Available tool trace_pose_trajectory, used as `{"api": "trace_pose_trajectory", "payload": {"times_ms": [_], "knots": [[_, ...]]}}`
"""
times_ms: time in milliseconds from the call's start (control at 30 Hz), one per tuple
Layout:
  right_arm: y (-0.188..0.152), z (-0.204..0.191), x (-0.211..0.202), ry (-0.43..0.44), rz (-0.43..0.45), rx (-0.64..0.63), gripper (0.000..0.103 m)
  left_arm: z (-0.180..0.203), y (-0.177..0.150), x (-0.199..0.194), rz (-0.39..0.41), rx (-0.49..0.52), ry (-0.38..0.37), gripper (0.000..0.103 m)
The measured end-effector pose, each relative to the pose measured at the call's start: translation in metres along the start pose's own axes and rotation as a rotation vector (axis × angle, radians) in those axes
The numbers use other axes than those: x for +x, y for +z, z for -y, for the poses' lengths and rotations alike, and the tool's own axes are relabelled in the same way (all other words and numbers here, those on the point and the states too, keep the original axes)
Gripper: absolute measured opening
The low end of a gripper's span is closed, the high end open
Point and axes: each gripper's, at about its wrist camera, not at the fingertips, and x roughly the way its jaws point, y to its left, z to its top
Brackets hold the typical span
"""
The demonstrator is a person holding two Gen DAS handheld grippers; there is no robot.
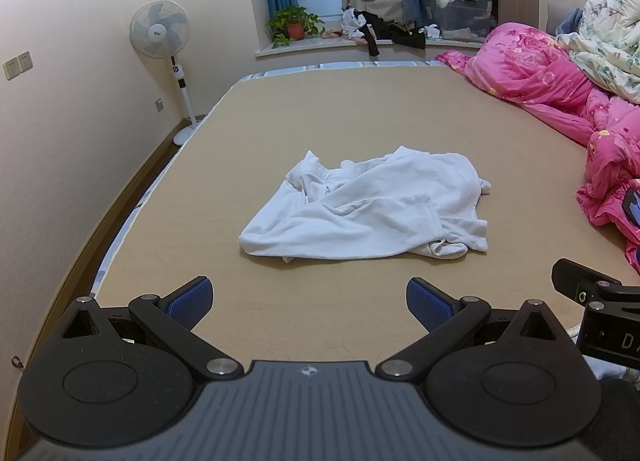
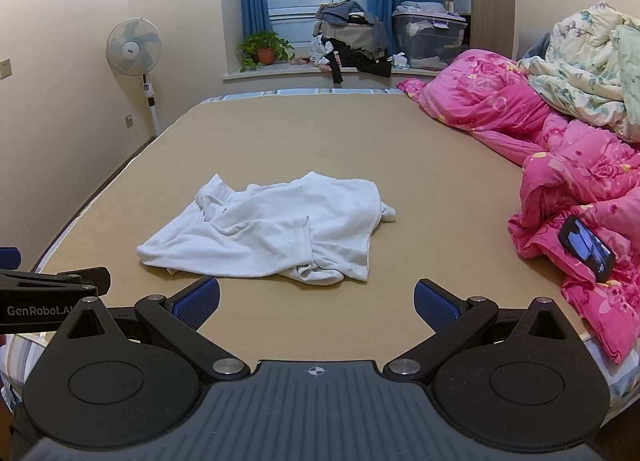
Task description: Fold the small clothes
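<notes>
A crumpled white garment [image 1: 368, 207] lies in a loose heap on the tan bed surface [image 1: 280, 109]; it also shows in the right wrist view [image 2: 272, 229]. My left gripper [image 1: 309, 303] is open and empty, hovering near the bed's front edge, short of the garment. My right gripper [image 2: 317, 305] is open and empty, also short of the garment, which lies ahead and slightly left. Part of the right gripper's body shows at the right edge of the left wrist view [image 1: 600, 301], and part of the left gripper's body at the left edge of the right wrist view [image 2: 48, 293].
A pink quilt [image 2: 572, 181] and a floral quilt [image 2: 588, 61] are piled on the bed's right side. A phone [image 2: 587, 248] lies on the pink quilt. A standing fan [image 1: 160, 31] is at the left wall. Clothes and a storage box [image 1: 456, 9] sit on the windowsill.
</notes>
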Motion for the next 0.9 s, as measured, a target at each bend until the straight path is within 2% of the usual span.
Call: {"api": "trace_pose_trajectory", "payload": {"times_ms": [900], "knots": [[0.0024, 0.0000, 0.0010, 0.002, -0.002, -0.002, 0.102, 0.0005, 0.0007, 0.0054, -0.010, 0.002, -0.005, 0.103]]}}
